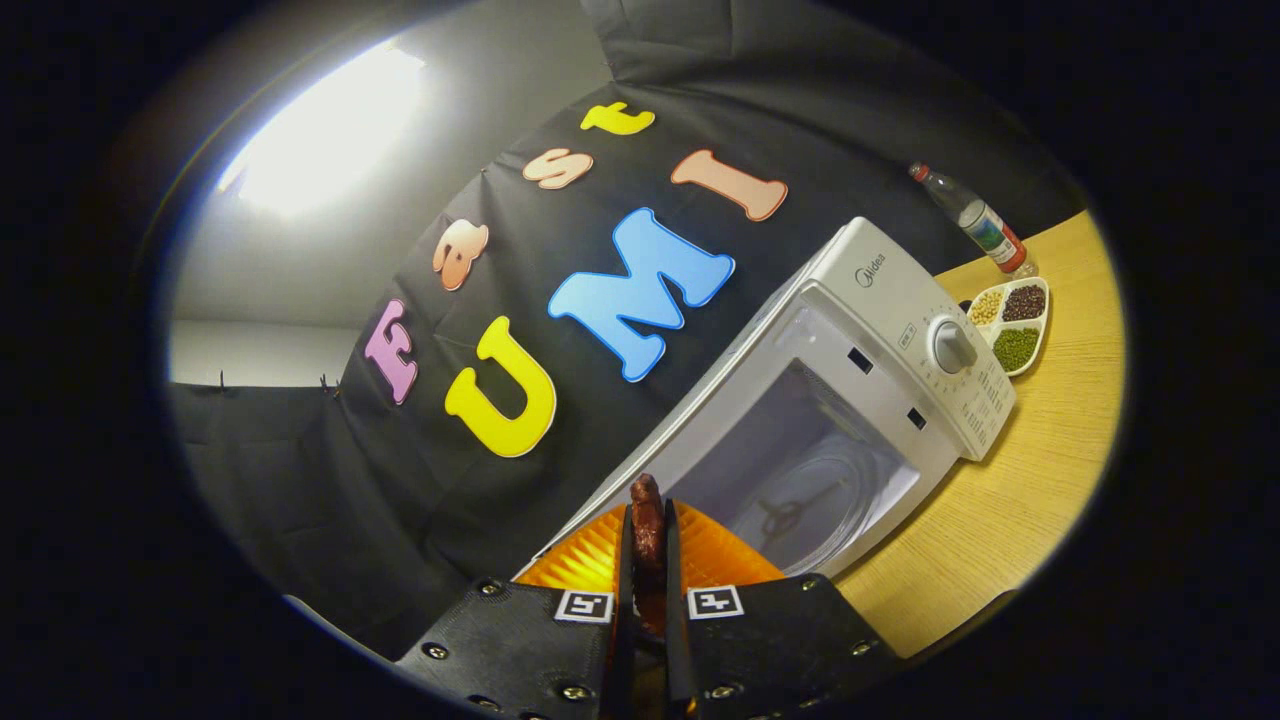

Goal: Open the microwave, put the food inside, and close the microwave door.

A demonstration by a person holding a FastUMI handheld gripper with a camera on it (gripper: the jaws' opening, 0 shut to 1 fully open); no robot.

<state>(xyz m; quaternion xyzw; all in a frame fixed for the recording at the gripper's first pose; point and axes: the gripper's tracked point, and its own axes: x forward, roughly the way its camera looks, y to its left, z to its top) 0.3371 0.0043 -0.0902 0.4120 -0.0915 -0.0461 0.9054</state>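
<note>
My gripper (647,560) is shut on a dark reddish-brown sausage (646,520), whose end sticks up between the fingers. The view is tilted. Just beyond the fingers stands a white microwave (880,290) on a wooden table (1040,480). Its door is swung open, so the cavity with the glass turntable (800,505) shows. The open door's edge (640,470) runs down toward the fingers. The sausage hangs in the air in front of the cavity's opening, outside it.
A white divided dish (1012,322) with beans and grains sits beside the microwave's control panel and its dial (952,346). A clear bottle (975,222) with a red cap stands behind the dish. A bright ceiling lamp (330,130) glares overhead.
</note>
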